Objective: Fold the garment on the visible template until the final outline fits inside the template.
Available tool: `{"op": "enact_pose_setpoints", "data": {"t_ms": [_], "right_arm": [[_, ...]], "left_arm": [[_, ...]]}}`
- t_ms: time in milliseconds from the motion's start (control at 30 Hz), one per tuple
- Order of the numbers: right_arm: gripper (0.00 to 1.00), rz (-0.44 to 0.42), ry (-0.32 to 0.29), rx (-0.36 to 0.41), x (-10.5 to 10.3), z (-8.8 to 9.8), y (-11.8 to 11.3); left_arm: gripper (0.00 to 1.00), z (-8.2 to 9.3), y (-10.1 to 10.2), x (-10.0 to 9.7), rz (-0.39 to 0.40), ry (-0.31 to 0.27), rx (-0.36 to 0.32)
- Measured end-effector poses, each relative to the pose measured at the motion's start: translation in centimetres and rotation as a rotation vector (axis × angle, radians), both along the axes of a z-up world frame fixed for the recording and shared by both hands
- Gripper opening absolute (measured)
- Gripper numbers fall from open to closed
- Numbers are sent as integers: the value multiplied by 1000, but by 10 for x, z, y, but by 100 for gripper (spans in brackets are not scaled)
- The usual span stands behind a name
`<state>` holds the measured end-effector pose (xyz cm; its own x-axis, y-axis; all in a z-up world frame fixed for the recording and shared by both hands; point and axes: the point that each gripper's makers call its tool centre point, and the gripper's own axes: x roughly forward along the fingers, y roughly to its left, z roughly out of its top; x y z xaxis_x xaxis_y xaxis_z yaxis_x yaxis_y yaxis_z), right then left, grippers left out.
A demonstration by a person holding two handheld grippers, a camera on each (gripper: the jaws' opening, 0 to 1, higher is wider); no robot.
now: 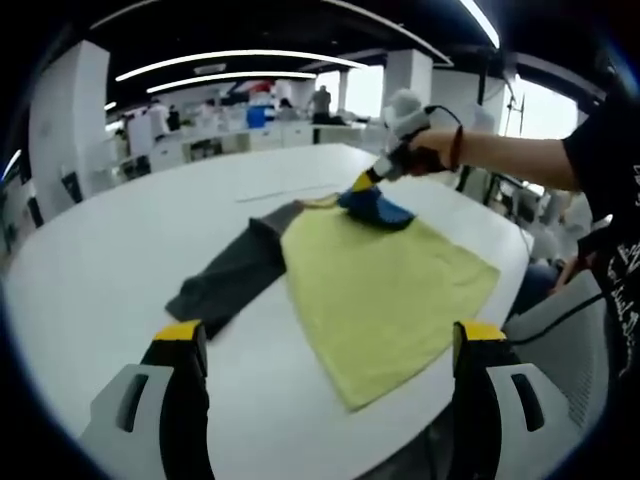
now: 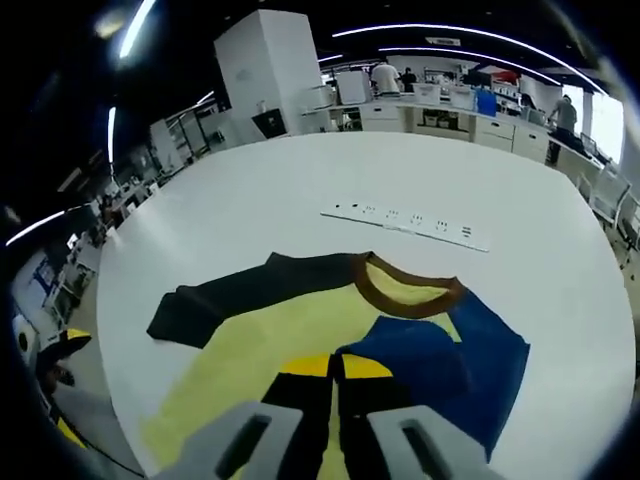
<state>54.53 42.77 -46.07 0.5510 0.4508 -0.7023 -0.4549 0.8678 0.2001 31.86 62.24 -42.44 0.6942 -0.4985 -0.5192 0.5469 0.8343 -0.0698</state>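
1. Left gripper view: the garment [image 1: 380, 290] lies flat on the white table [image 1: 110, 270], hem near, collar far.
2. The left gripper [image 1: 325, 345] hangs with its jaws apart.
3. The right gripper [image 2: 335, 372] is clamped on the blue sleeve [image 2: 450, 365].
4. The dark sleeve [image 2: 235, 295] stretches left.

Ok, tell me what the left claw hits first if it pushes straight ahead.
Probably the yellow body of the garment: it lies on the white table straight ahead of the open left claw, though depth is hard to judge.
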Motion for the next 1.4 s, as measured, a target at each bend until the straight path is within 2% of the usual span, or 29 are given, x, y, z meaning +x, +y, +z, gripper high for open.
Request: {"op": "enact_pose_setpoints", "data": {"t_ms": [167, 500, 867, 1067, 1400], "right_arm": [[0, 14, 18, -11, 1, -11, 9], [0, 60, 39, -34, -9, -27, 27], [0, 119, 44, -117, -22, -46, 32], [0, 134, 62, -124, -27, -58, 38], [0, 128, 99, -82, -29, -69, 47]], "left_arm": [[99, -1, -2, -2, 1, 3, 1], [99, -5, -5, -6, -1, 22, 2], [99, -7, -5, -7, 10, 27, -6], [99, -8, -7, -9, -5, 28, -2], [99, -8, -3, -10, -24, 13, -21]]}}
